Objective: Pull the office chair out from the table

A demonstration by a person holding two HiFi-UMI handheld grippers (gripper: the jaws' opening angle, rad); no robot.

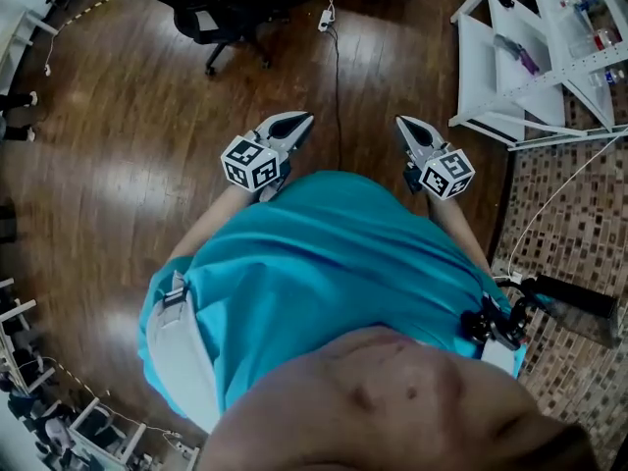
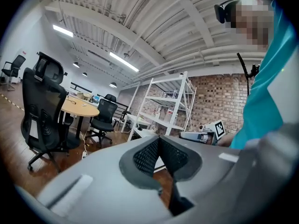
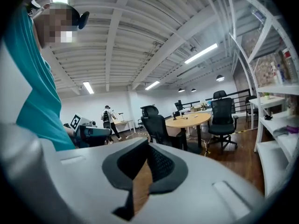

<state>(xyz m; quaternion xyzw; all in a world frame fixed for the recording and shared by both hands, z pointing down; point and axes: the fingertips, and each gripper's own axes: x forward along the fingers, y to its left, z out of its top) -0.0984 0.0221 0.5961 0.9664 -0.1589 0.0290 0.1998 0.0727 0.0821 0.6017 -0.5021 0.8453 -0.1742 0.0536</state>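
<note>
A black high-backed office chair (image 2: 44, 111) stands at a round wooden table (image 2: 79, 107), some way ahead of me. In the right gripper view the same chair (image 3: 156, 125) is against the table (image 3: 189, 120); in the head view the chair (image 1: 216, 8) is at the top edge. My left gripper (image 1: 299, 121) and right gripper (image 1: 404, 124) are held side by side in front of my chest, far from the chair. The left gripper (image 2: 160, 141) is shut on nothing. The right gripper (image 3: 148, 148) is also shut and holds nothing.
A second black chair (image 2: 105, 115) stands on the table's far side. A white shelf rack (image 1: 530, 57) stands to my right. A cable (image 1: 336, 67) runs along the wooden floor ahead. A person (image 3: 108, 120) stands far off by a desk.
</note>
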